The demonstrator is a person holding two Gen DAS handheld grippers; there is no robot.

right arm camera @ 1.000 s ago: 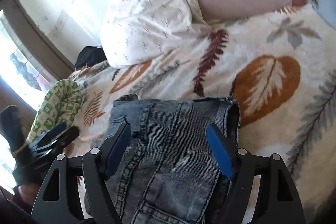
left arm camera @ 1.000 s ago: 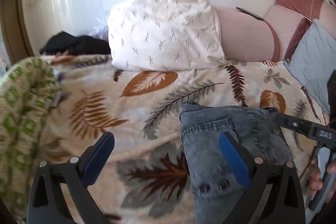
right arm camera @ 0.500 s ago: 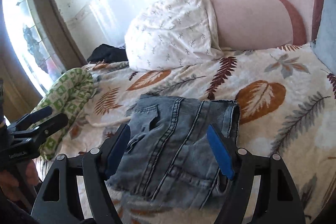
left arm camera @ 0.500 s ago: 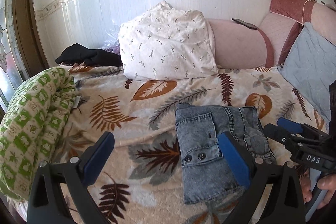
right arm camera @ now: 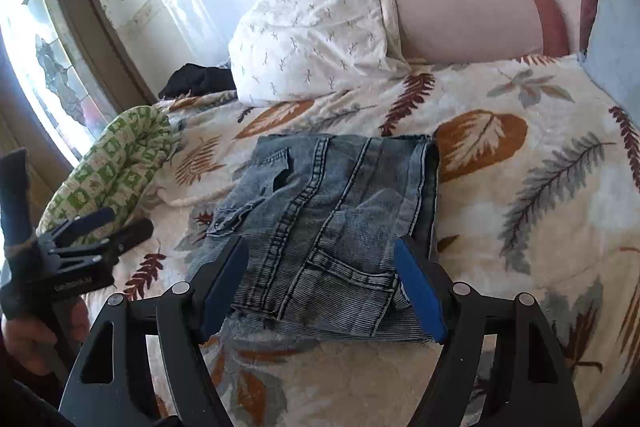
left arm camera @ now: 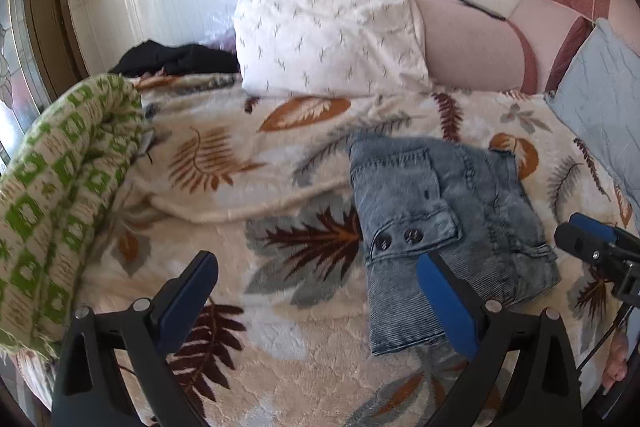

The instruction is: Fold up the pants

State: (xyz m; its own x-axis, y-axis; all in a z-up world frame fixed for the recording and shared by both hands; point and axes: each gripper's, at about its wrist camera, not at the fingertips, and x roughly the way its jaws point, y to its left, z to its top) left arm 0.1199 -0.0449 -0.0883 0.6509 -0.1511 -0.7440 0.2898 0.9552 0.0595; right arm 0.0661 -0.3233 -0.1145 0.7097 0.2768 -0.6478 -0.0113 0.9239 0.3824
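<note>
The blue denim pants lie folded into a compact rectangle on the leaf-print blanket; they also show in the right wrist view. My left gripper is open and empty, held back above the blanket to the left of the pants. My right gripper is open and empty, hovering just in front of the pants' near edge. The right gripper shows at the right edge of the left wrist view; the left gripper shows at the left of the right wrist view.
A white patterned pillow and a pink bolster lie against the back wall. A green-and-white rolled blanket lies at the left. Dark clothing sits at the back left. A grey-blue cushion is at the right.
Both grippers have pulled back and up from the folded pants, so more of the bed shows. The pants stay folded on the blanket.
</note>
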